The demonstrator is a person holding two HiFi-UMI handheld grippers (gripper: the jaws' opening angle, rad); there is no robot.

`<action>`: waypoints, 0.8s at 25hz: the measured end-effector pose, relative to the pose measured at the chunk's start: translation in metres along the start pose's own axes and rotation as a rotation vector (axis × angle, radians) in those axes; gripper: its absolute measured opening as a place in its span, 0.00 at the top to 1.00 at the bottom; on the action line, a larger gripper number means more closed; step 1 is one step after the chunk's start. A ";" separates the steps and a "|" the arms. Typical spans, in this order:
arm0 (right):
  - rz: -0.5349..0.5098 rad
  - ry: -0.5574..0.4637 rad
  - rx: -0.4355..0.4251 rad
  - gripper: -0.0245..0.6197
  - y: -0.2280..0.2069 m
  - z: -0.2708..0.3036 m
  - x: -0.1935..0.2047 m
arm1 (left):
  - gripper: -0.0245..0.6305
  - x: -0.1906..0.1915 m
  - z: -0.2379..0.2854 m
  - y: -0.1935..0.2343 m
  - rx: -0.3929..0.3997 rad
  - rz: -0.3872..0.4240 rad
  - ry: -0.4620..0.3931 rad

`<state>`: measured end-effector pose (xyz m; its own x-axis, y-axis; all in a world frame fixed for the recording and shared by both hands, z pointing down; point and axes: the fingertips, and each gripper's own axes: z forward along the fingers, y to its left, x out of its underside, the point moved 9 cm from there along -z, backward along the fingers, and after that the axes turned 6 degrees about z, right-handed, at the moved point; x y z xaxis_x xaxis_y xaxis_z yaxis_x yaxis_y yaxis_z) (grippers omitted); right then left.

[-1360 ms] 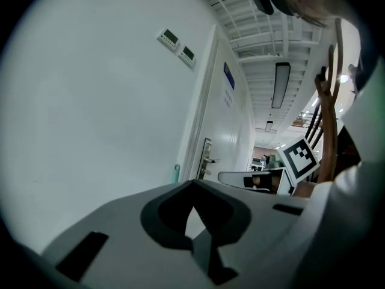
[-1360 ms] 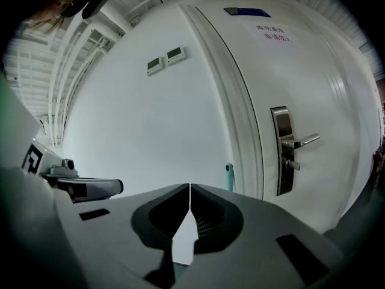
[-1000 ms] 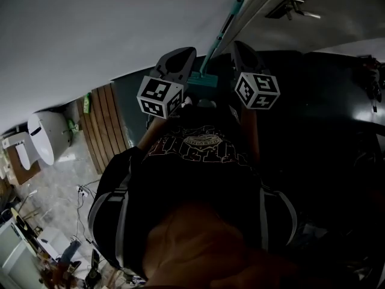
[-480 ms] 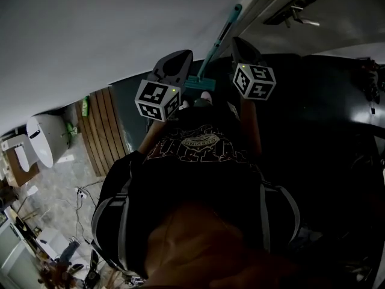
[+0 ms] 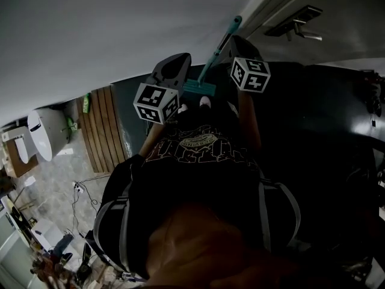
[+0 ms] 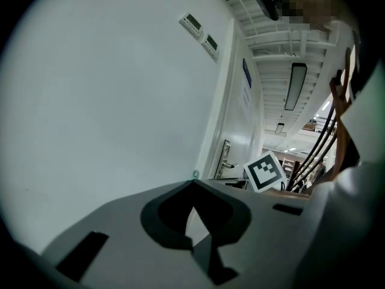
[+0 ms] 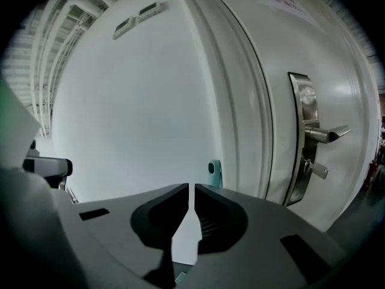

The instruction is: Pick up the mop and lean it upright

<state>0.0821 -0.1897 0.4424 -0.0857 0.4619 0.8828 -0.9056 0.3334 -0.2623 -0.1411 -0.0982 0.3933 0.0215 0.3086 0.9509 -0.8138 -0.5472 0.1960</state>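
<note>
The teal mop (image 5: 218, 46) is seen leaned upright against the white wall (image 5: 90, 35), just beside the door frame. Its flat teal mop head (image 5: 200, 89) lies low down between the two tools. In the head view the left end of the mop head is covered by the left hand-held gripper (image 5: 182, 57). The mop head appears to sit on the dark floor, though the contact is lost in shadow.

In the left gripper view the jaws are shown pressed together at their tips, with nothing between them. Only the tiny top end of the mop handle (image 6: 195, 174) is seen over them; the rest is hidden by the gripper's body.

The right hand-held gripper (image 5: 238, 41) is likewise closed to a hairline slit and nothing is held in it. Over its jaws only the handle's top end, with its hanging hole, is seen against the wall. Beside it stands the door (image 7: 337, 71) with its metal lever (image 7: 322, 134). Much of the head view is blocked by the person's dark shirt (image 5: 198, 179).
</note>
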 end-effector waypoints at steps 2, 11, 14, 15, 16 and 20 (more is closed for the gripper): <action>0.004 0.011 0.002 0.93 -0.006 0.010 0.001 | 0.89 -0.001 0.003 0.002 -0.011 0.000 0.002; 0.027 0.073 0.036 0.83 -0.025 0.041 0.012 | 0.89 -0.003 0.012 0.009 -0.048 -0.009 0.013; 0.029 0.088 0.048 0.81 -0.027 0.049 0.016 | 0.89 -0.003 0.012 0.011 -0.059 -0.012 0.015; 0.029 0.093 0.052 0.81 -0.028 0.052 0.017 | 0.89 -0.002 0.012 0.013 -0.063 -0.014 0.016; 0.028 0.098 0.056 0.80 -0.028 0.056 0.017 | 0.89 -0.002 0.012 0.014 -0.067 -0.017 0.016; 0.024 0.105 0.089 0.77 -0.029 0.066 0.018 | 0.89 -0.001 0.015 0.020 -0.079 -0.026 0.016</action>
<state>0.0794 -0.2451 0.4916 -0.0677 0.5536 0.8300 -0.9373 0.2497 -0.2430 -0.1485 -0.1207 0.4001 0.0344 0.3347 0.9417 -0.8564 -0.4759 0.2004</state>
